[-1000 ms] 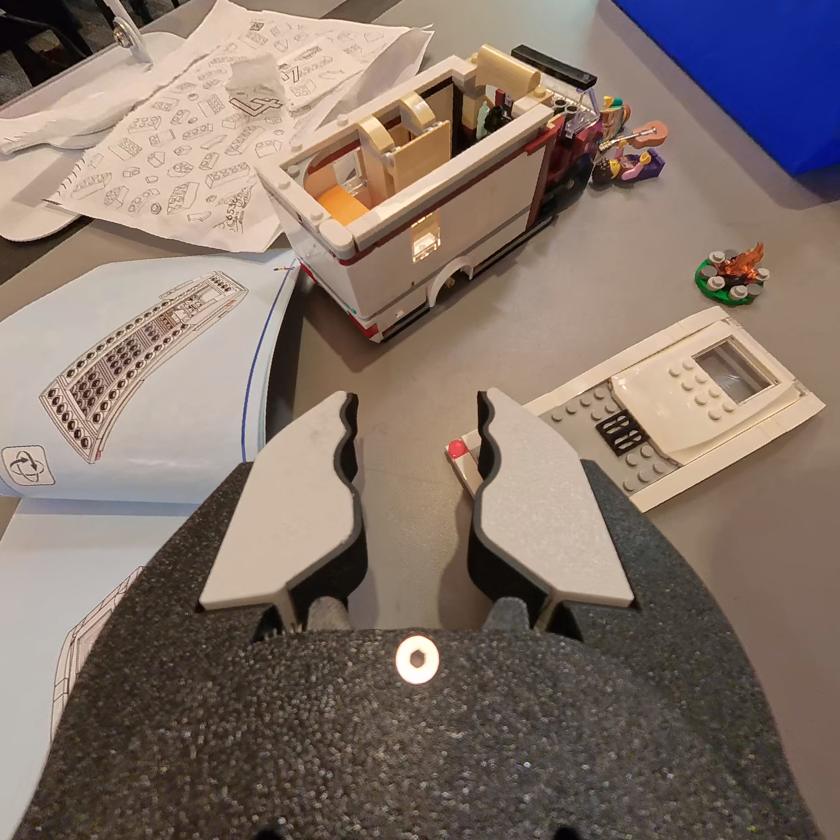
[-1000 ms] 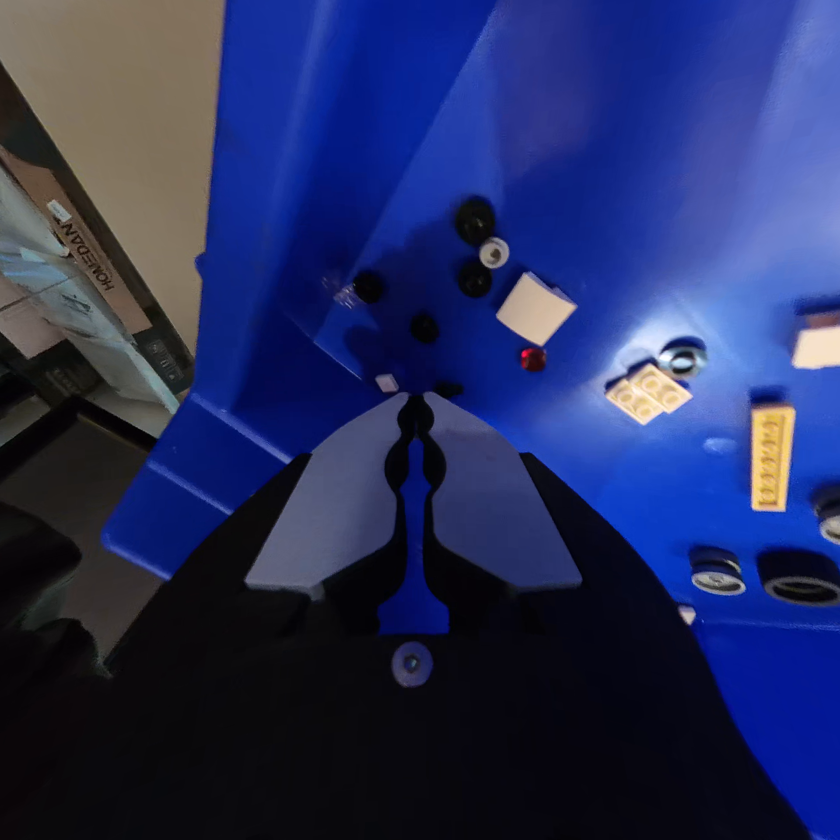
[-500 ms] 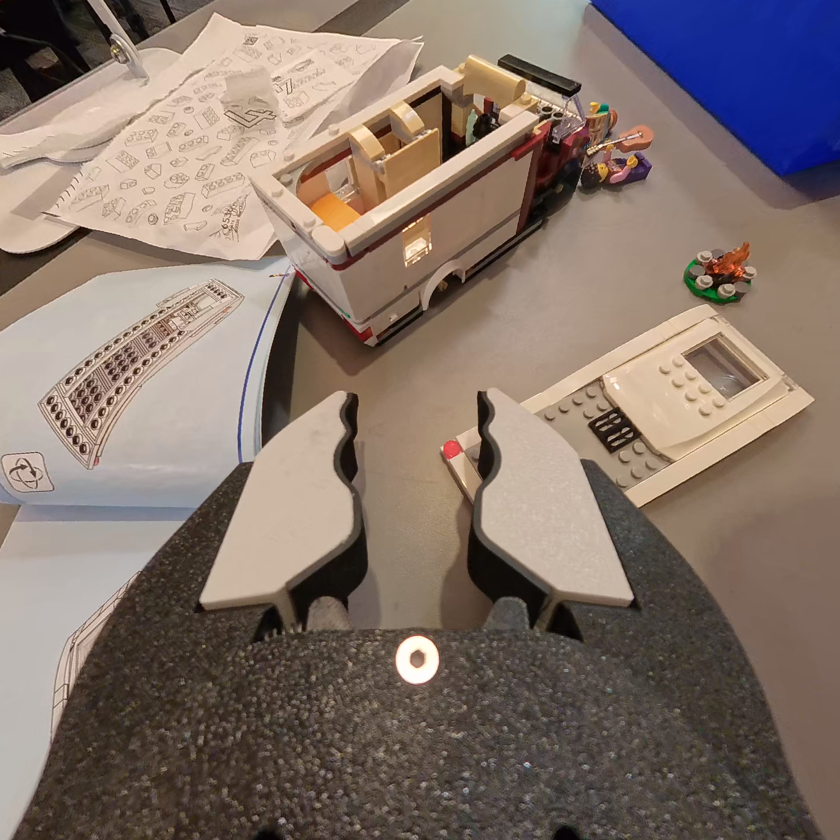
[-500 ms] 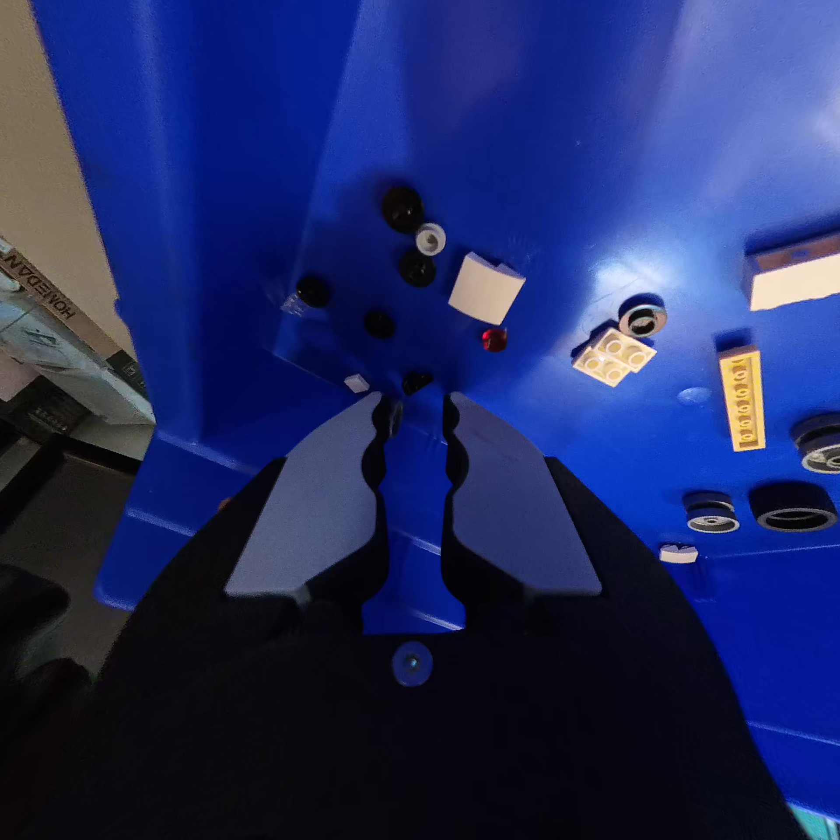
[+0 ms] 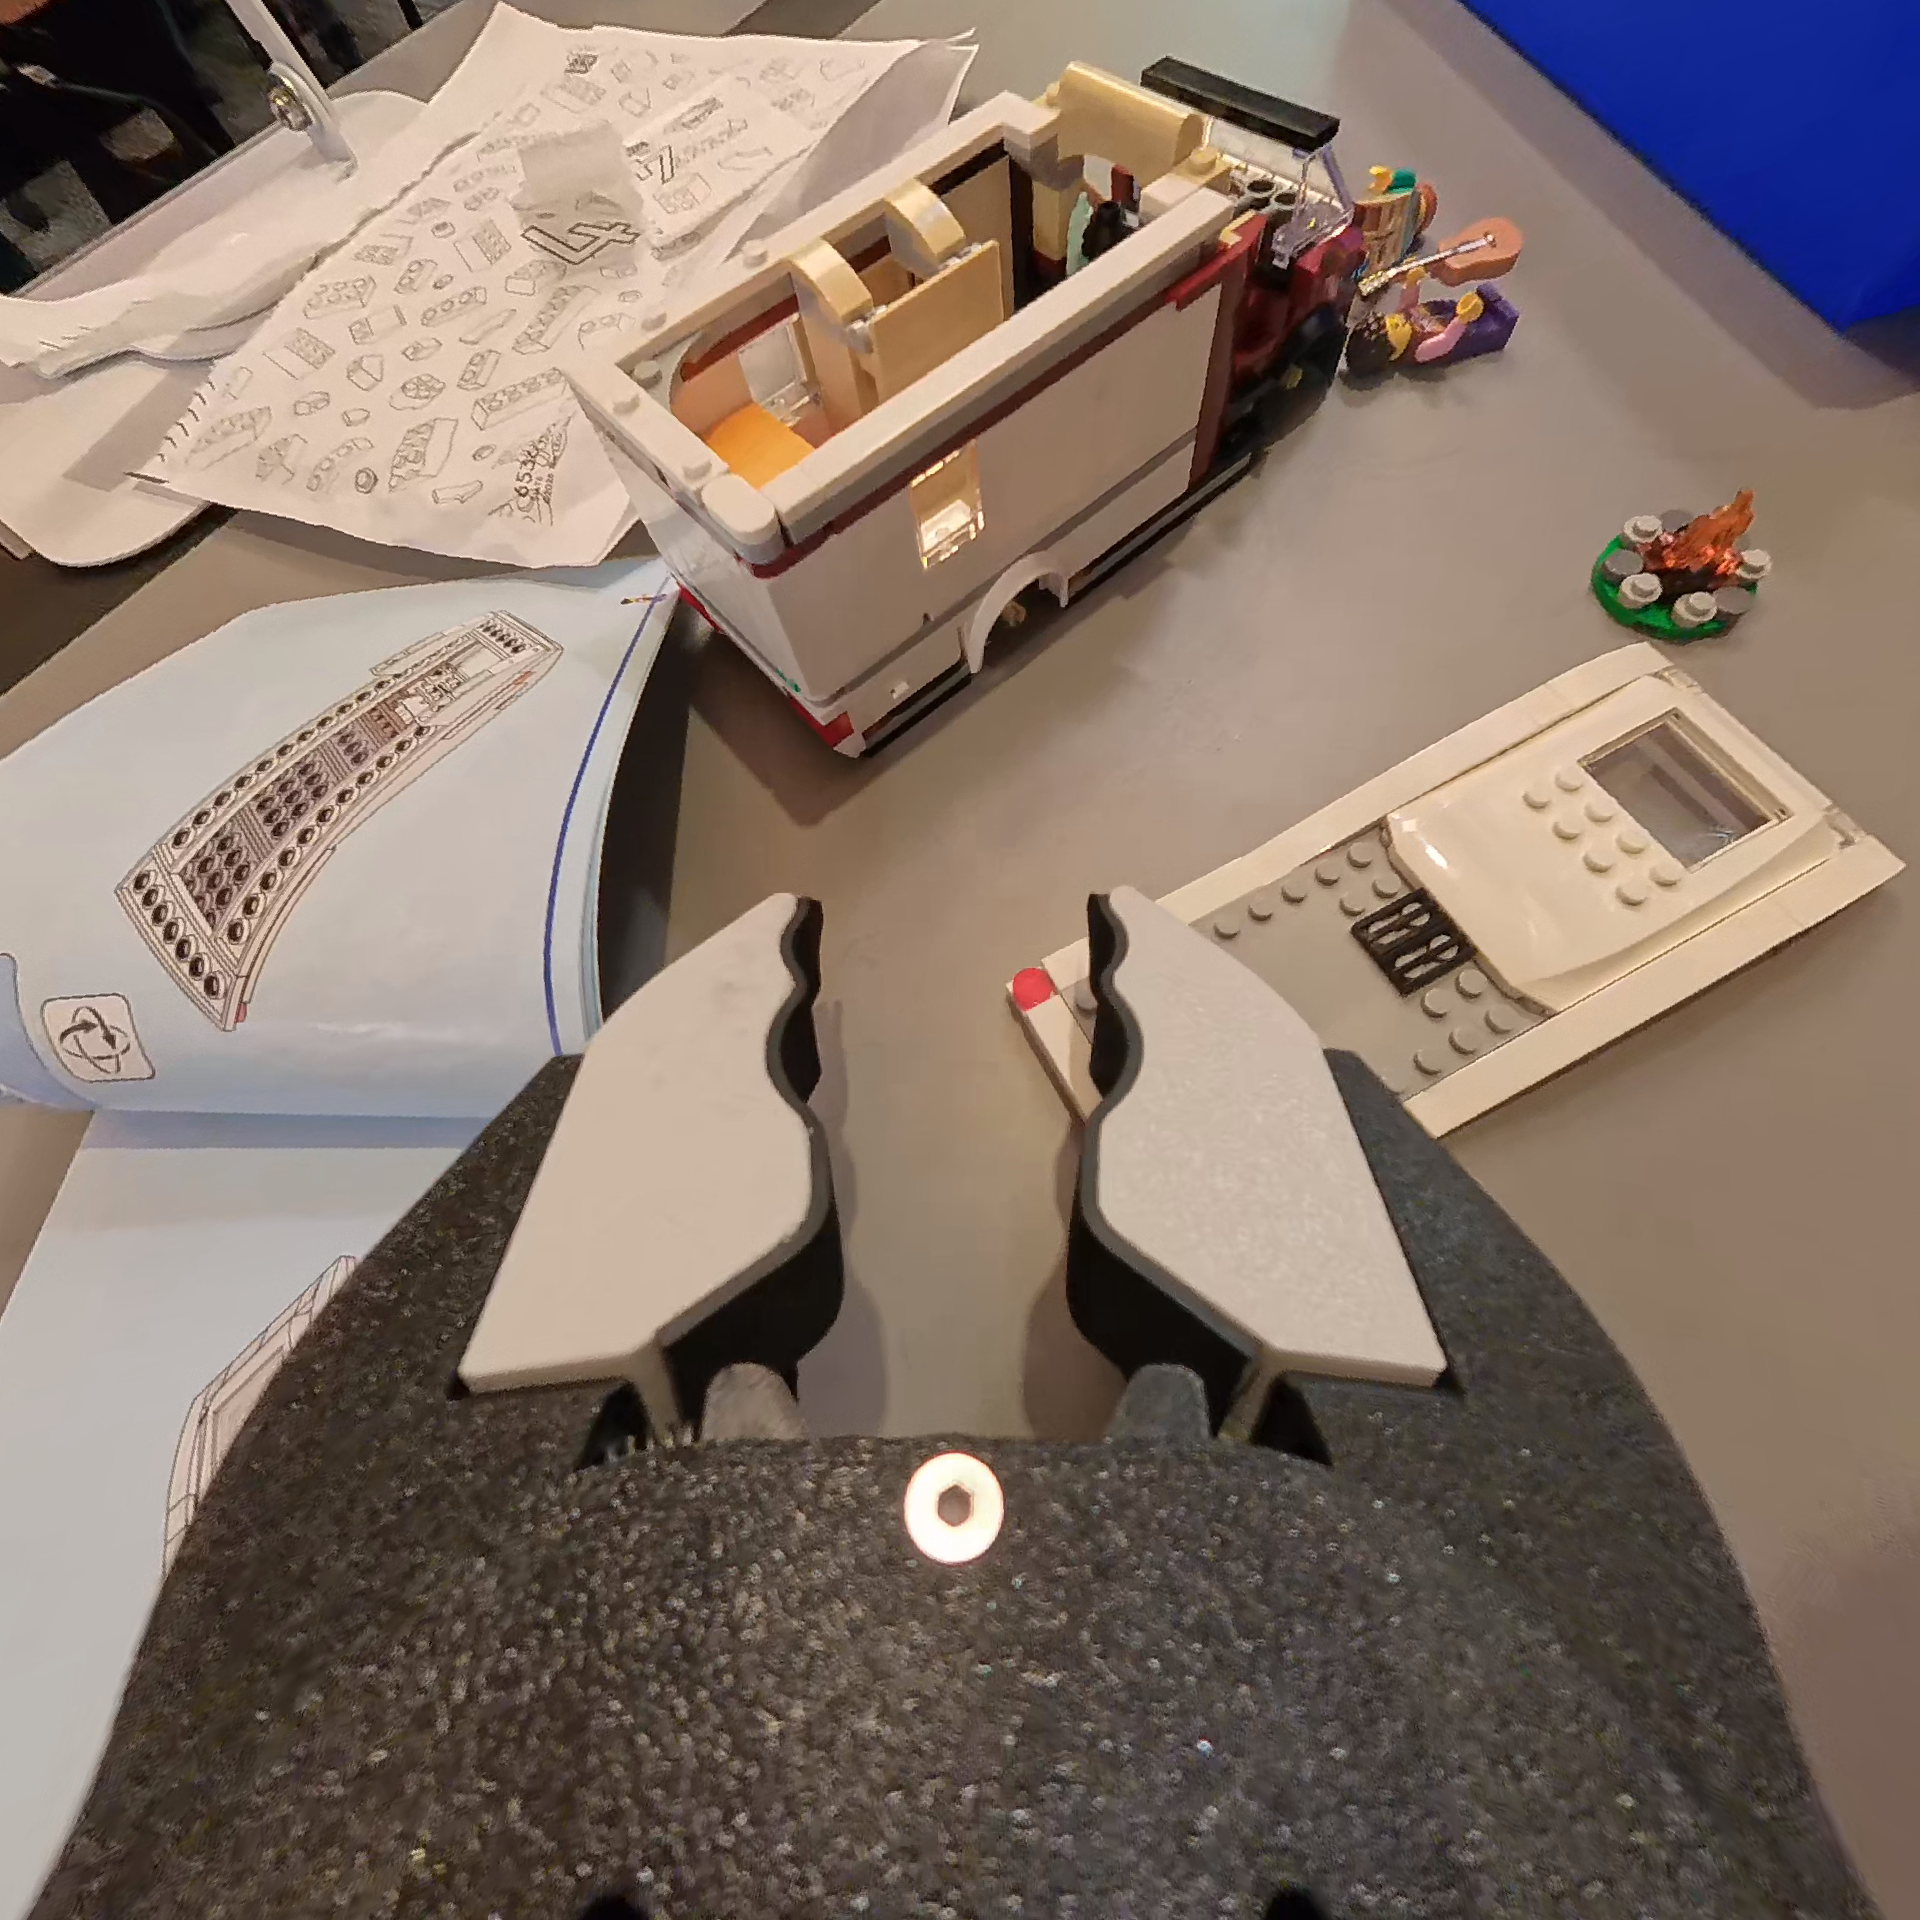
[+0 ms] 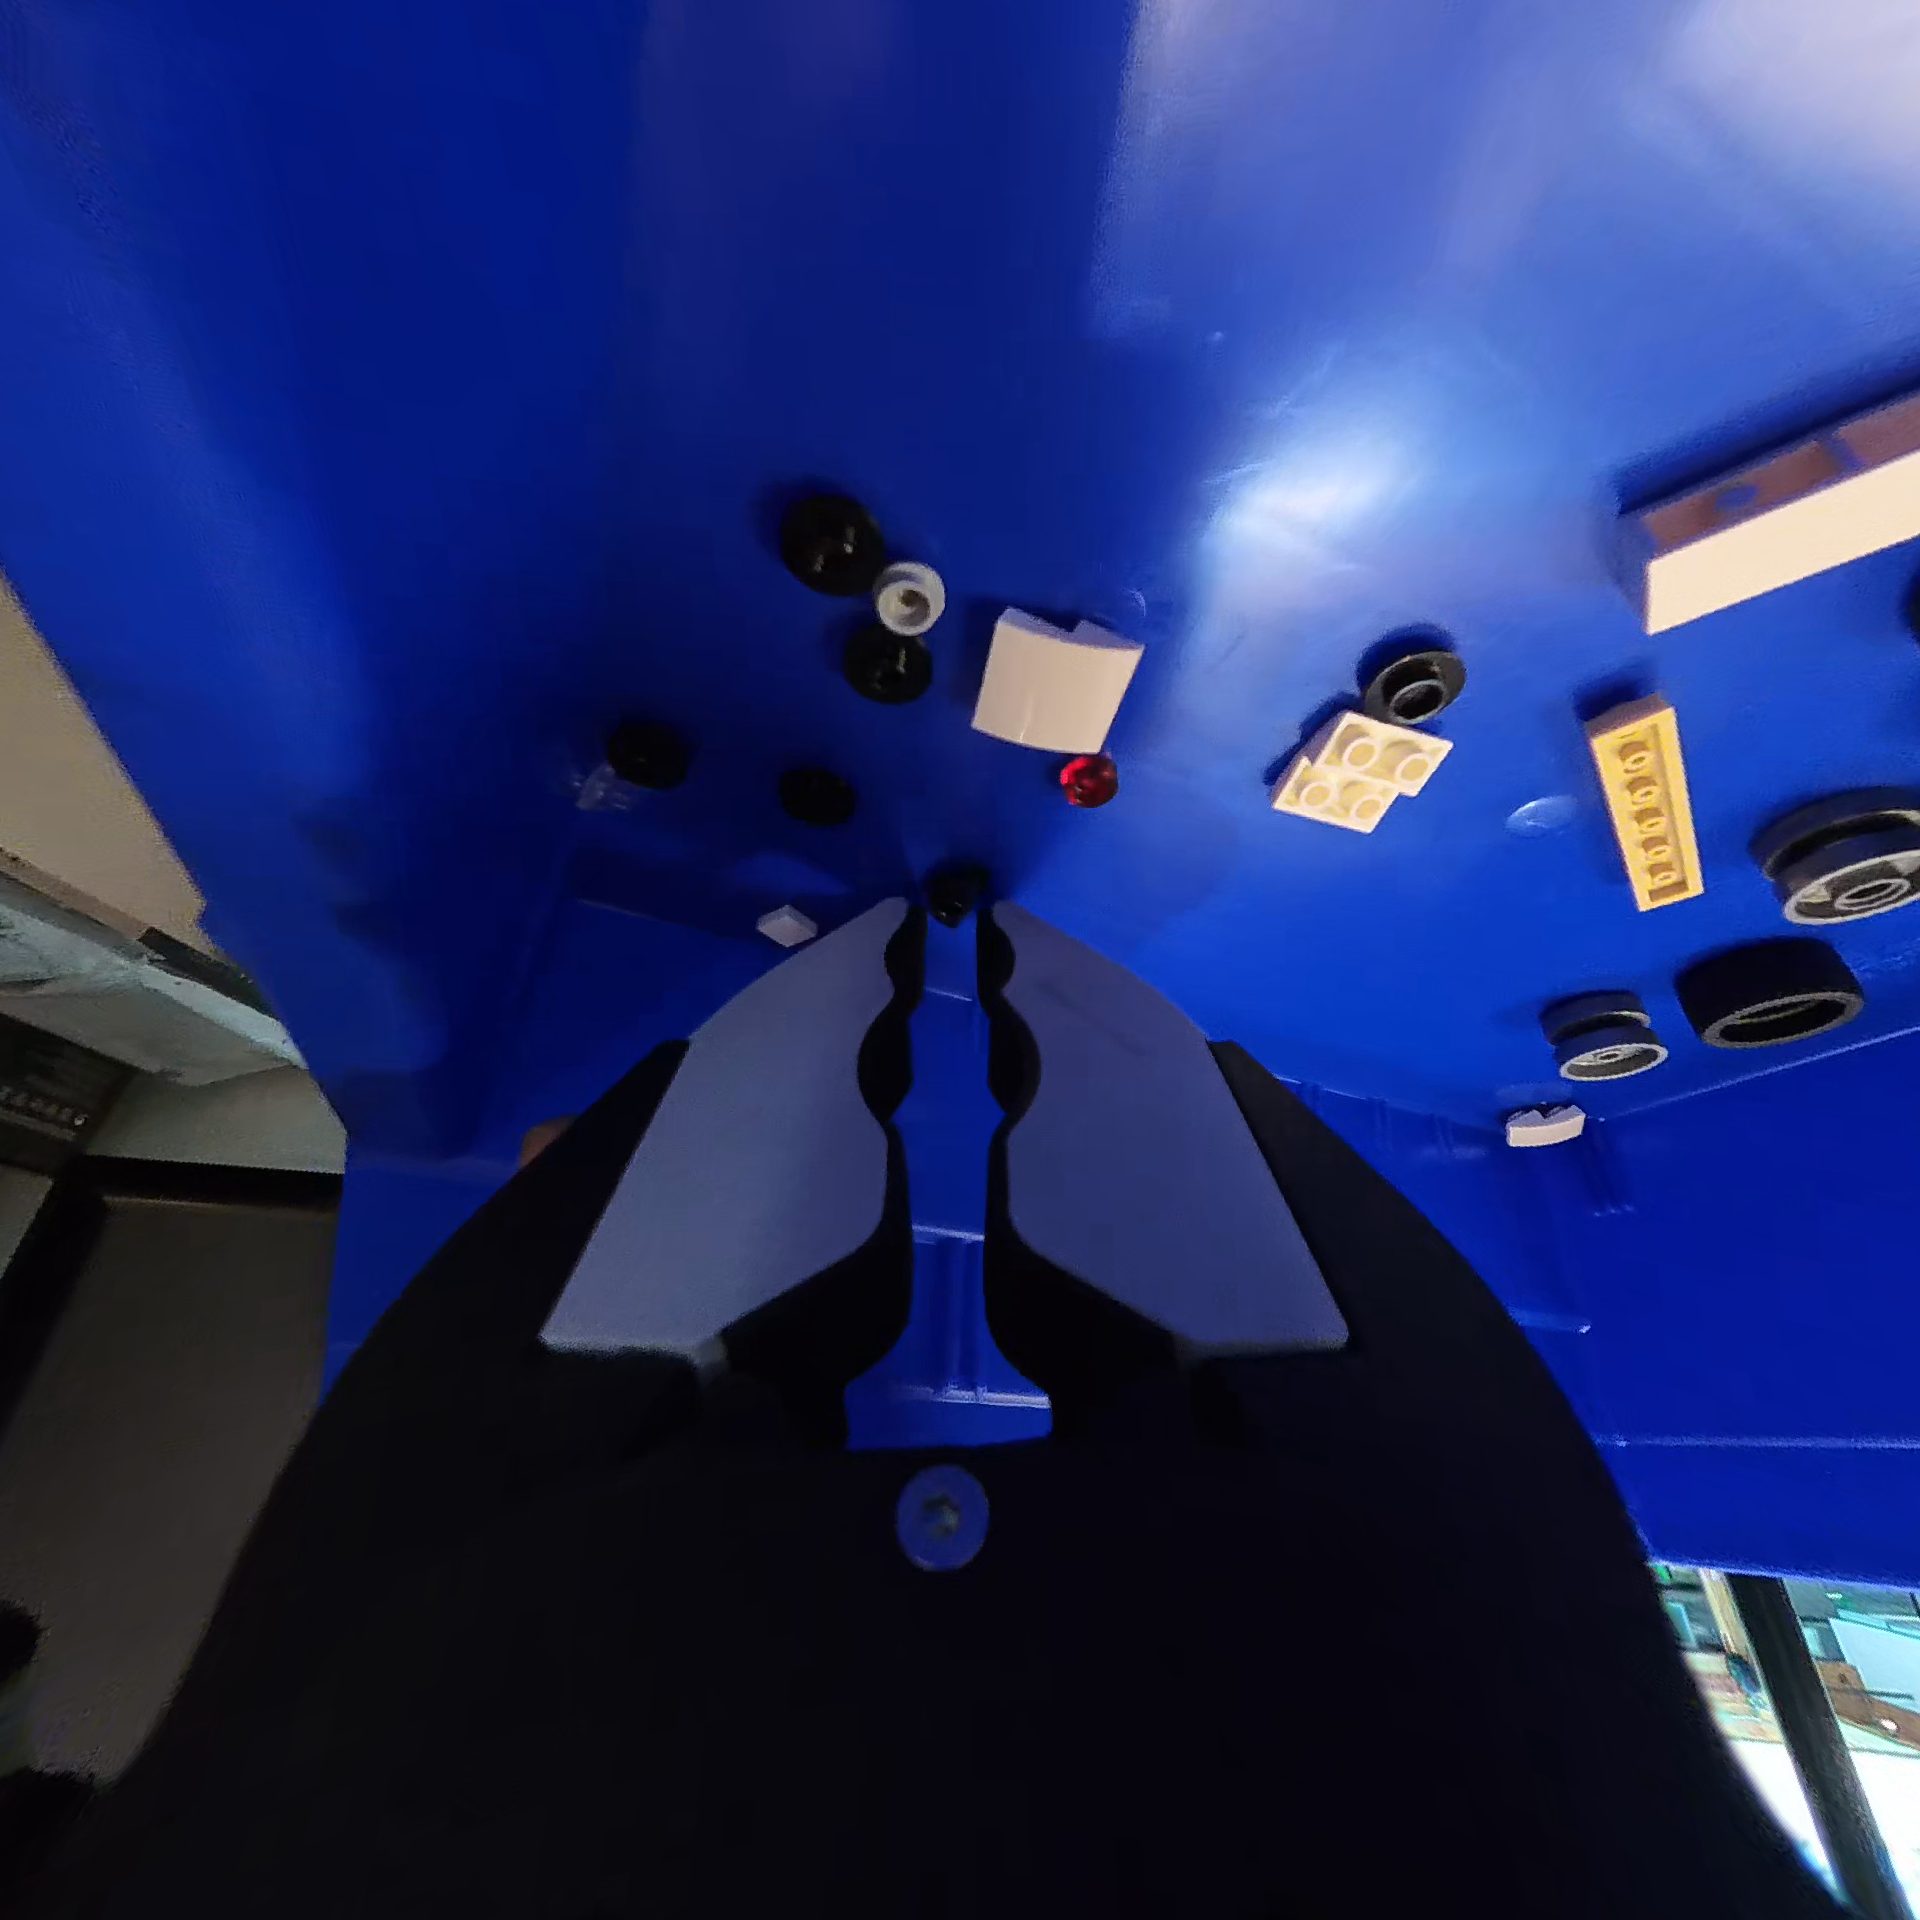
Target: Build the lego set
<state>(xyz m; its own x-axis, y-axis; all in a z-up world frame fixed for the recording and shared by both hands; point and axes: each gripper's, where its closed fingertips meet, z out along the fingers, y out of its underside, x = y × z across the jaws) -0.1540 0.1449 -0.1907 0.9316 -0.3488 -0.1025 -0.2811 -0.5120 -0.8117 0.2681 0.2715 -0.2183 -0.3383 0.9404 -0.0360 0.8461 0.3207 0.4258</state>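
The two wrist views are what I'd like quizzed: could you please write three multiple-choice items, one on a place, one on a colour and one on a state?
1. Where does the small green disc with the flame piece lie?
A. On the grey table
B. Inside the blue bin
C. On the open booklet

2. What colour is the small round stud beside the white curved piece in the bin?
A. Yellow
B. Red
C. Green

3. How do the left gripper's fingers stand?
A. Clamped on a brick
B. Shut together
C. Apart, with nothing between them

Answers: 1 A, the green disc sits on the table. 2 B, the stud by the white curved piece in the blue bin is red. 3 C, the left gripper shows bare table between its fingers.
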